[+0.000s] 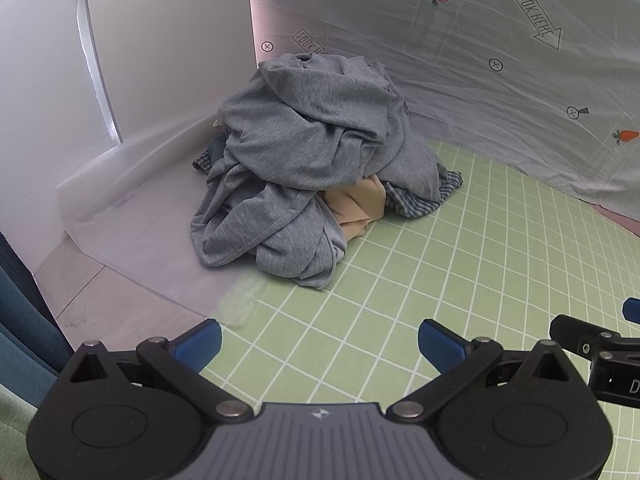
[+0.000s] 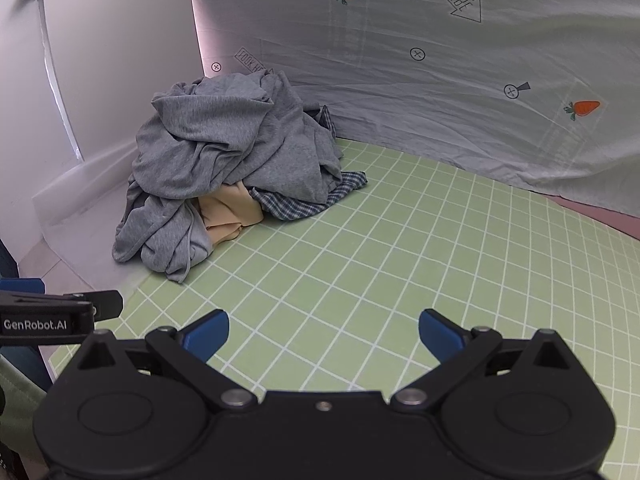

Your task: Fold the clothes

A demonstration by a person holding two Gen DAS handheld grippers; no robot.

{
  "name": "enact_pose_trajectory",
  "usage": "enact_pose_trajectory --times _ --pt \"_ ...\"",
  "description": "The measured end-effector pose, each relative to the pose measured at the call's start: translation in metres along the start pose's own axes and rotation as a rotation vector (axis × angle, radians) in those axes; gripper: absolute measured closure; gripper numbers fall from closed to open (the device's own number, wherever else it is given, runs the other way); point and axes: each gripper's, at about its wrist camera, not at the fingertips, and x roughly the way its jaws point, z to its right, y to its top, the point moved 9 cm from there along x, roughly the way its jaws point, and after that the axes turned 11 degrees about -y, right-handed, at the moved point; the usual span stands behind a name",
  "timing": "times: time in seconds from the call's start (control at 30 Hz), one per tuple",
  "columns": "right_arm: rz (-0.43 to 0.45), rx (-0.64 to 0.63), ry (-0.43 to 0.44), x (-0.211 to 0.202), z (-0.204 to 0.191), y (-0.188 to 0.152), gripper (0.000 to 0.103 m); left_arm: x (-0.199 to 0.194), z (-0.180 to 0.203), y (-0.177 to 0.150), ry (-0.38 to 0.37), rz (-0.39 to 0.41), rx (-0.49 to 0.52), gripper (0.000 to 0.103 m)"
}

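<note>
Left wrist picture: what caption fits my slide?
Open left gripper faces a clothes pile on the green grid mat.

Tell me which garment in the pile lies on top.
The grey garment. It drapes over the whole heap, while the beige one and the checked one only peek out from beneath it.
</note>
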Motion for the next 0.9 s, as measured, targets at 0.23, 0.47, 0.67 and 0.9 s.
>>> enact_pose_trajectory --times 0.23,0.47,0.67,0.9 --pt "0.002 0.005 0.002 0.0003 0.002 0.0014 0.001 0.0002 0.0012 -0.0011 0.001 -0.001 0.002 0.0" --pt "0.0 0.008 -0.001 0.0006 0.0011 0.0021 0.001 0.0019 0.0008 -0.0014 -0.001 -0.008 0.005 0.0" --pt "0.001 0.014 -0.002 0.0008 0.0033 0.0022 0.001 0.0024 0.0006 -0.0004 -0.002 -0.01 0.008 0.0" --pt "0.0 0.016 -0.003 0.0012 0.0032 0.0019 0.001 0.0026 -0.0001 -0.0004 -0.004 -0.015 0.011 0.0"
